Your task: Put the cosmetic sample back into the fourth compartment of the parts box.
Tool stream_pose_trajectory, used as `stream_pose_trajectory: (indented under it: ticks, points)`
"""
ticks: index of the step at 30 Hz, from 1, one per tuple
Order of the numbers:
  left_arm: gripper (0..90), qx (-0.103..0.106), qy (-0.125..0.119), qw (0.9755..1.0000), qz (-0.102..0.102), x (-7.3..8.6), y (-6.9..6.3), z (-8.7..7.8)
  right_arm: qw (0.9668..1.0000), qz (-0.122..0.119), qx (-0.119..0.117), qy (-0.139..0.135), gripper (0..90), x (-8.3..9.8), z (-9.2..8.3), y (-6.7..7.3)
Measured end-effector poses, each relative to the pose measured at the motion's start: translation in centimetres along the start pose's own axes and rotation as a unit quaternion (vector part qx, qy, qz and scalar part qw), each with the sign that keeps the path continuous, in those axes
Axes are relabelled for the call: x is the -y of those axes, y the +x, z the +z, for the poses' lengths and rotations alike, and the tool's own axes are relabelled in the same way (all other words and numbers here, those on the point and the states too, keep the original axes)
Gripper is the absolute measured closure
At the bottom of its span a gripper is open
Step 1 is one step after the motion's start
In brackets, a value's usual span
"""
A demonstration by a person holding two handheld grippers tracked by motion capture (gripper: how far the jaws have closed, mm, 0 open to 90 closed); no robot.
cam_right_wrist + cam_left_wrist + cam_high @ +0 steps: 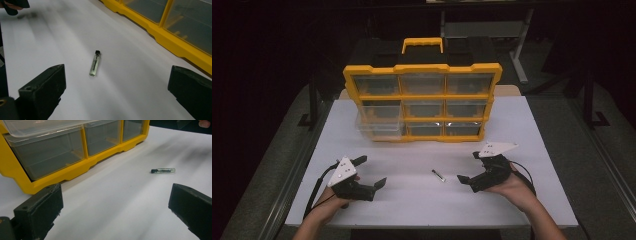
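The right gripper [468, 166] has its fingers [42, 92] spread wide and holding nothing, low over the white table [522, 130]; the left gripper [371, 171] is likewise spread wide and empty, resting near the table's front left. Between the two lies the thing both point at, a small glass vial [438, 175] with a black cap, flat on its side on the bare table, well in front of the yellow drawer organizer [422, 102] and touching nothing.

The relation that matters: the vial lies just ahead of the right gripper's fingers, toward the person's left of that hand, and clearly nearer to it than to the left gripper, which sits well apart from it; so the right hand looks the likelier one to pick it up. In the right gripper view the vial [94, 62] runs nearly lengthwise away from the camera, black cap at the far end, so the fingers already stand across its long axis and would close on its sides with little turning.

In the left gripper view the vial [163, 170] lies crosswise, cap to the left, off toward the right finger [192, 212]; that view also shows the organizer's clear drawers [50, 155] at close range, apparently empty, one upper drawer standing out past the frame; the high view confirms a left-column drawer [379, 122] pulled forward.
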State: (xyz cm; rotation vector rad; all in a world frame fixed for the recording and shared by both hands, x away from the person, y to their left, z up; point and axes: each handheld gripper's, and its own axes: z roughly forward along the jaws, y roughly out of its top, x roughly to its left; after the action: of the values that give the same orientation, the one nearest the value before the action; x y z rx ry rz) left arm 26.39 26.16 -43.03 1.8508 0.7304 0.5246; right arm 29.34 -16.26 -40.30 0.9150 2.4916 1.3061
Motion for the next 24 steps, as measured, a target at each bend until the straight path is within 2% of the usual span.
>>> stream_pose_trajectory:
  ticks: [13,17,24]
  points:
    - [0.0,0.003,0.005,1.0,0.001,0.0,-0.1,0.1,0.9998,-0.004,-0.001,0.017,1.1,-1.5,1.2,-0.1]
    - [0.0,0.004,0.005,1.0,0.001,0.0,-0.2,0.2,0.9997,-0.017,0.003,0.015,2.4,-2.0,1.5,0.0]
    - [0.0,0.003,0.007,1.0,0.001,0.0,-0.1,0.2,0.9997,-0.017,0.001,0.02,2.5,-2.9,2.1,0.0]
